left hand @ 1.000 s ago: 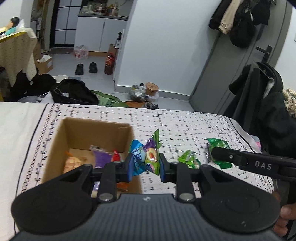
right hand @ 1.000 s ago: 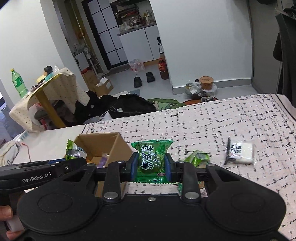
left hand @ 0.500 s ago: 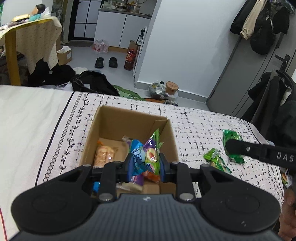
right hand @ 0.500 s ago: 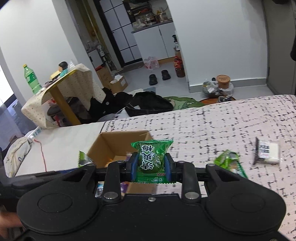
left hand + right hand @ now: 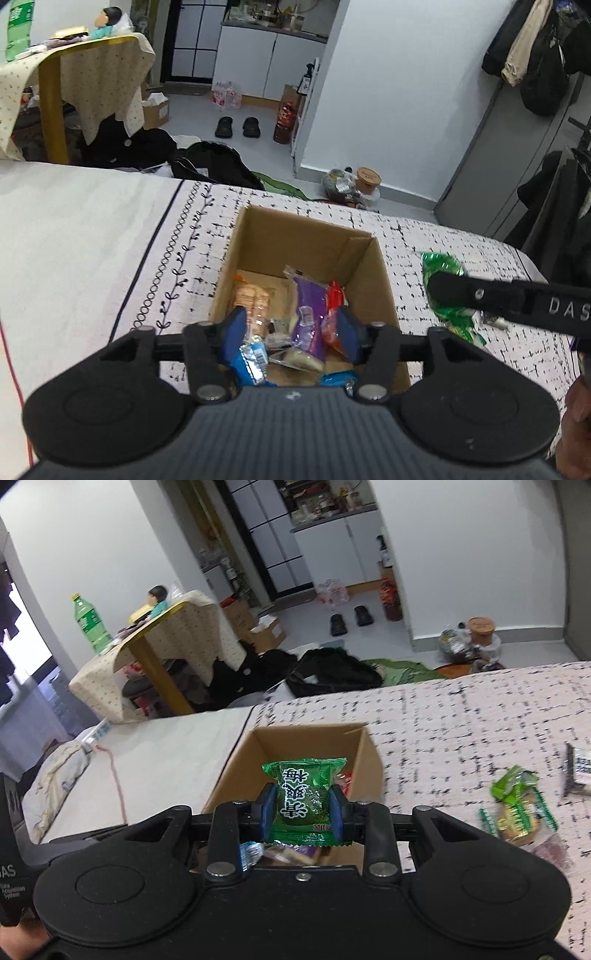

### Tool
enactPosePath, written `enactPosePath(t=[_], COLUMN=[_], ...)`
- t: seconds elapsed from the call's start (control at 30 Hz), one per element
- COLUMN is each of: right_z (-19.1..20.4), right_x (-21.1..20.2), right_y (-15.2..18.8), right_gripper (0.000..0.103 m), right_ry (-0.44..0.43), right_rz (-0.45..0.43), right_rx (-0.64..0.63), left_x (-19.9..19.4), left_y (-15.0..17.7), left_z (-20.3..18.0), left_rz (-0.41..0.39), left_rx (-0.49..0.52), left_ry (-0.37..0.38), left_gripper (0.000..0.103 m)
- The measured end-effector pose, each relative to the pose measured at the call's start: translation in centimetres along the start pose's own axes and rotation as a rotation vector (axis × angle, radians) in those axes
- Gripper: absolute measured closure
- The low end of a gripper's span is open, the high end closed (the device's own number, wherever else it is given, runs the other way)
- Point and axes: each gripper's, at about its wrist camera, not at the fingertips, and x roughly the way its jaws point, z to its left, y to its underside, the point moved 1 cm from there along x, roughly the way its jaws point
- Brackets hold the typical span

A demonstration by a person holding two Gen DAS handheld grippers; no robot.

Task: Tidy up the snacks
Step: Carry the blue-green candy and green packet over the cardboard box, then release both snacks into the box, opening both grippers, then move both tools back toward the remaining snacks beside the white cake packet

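Observation:
An open cardboard box (image 5: 258,236) sits on the patterned bedspread and holds several snack packets. My left gripper (image 5: 290,328) is open over the box, and the blue packet (image 5: 251,360) lies in the box below its fingers. My right gripper (image 5: 302,806) is shut on a green snack packet (image 5: 304,797) and holds it above the box (image 5: 369,760), near its front edge. The right gripper also shows at the right of the left wrist view, with the green packet (image 5: 441,264) at its tip.
Loose snacks lie on the bedspread right of the box: a green packet (image 5: 519,805) and a white packet (image 5: 580,770). Beyond the bed's far edge are bags, shoes (image 5: 238,127) and a cloth-covered table (image 5: 162,642).
My left gripper moved over the box and opened, dropping the blue packet into it. My right gripper carried the green packet left to above the box.

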Motion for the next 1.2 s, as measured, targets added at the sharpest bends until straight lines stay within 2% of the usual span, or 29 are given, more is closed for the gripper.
enactPosePath(t=[0.03, 0.1, 0.2, 0.37, 0.57, 0.73, 1.0, 1.2], right_z=[0.0, -0.1, -0.8, -3.2, -5.7, -7.5, -9.8, -11.6], right_x=[0.0, -0.2, -0.9, -1.8, -3.0, -4.1, -5.7, -6.7], right_y=[0.0, 0.1, 0.2, 0.6, 1.6, 1.9, 2.3, 2.7], right_gripper=[0.069, 0.06, 0.041, 0.032, 0.024, 0.017, 0.001, 0.0], right_ry=[-0.007, -0.002, 0.033, 0.095, 0.158, 0.191, 0.236, 0.263], right_rz=[0.005, 0.0, -0.016, -0.02, -0.013, -0.021, -0.033, -0.032], right_rx=[0.004, 0.009, 0.017, 0.038, 0.043, 0.053, 0.066, 0.091], left_x=[-0.1, -0.1, -0.2, -0.1, 0.1, 0.0, 0.7, 1.0], left_y=[0.0, -0.1, -0.1, -0.1, 0.0, 0.0, -0.3, -0.3], left_z=[0.1, 0.1, 0.0, -0.6, -1.4, -3.0, -5.9, -8.2], left_rz=[-0.001, 0.004, 0.004, 0.003, -0.007, -0.028, -0.013, -0.006], left_rx=[-0.005, -0.008, -0.005, 0.004, 0.0, 0.042, 0.088, 0.125], left_ry=[0.001, 0.001, -0.009, -0.011, 0.011, 0.033, 0.087, 0.116], left_gripper=[0.044, 0.036, 0.03, 0.025, 0.012, 0.0, 0.0, 0.0])
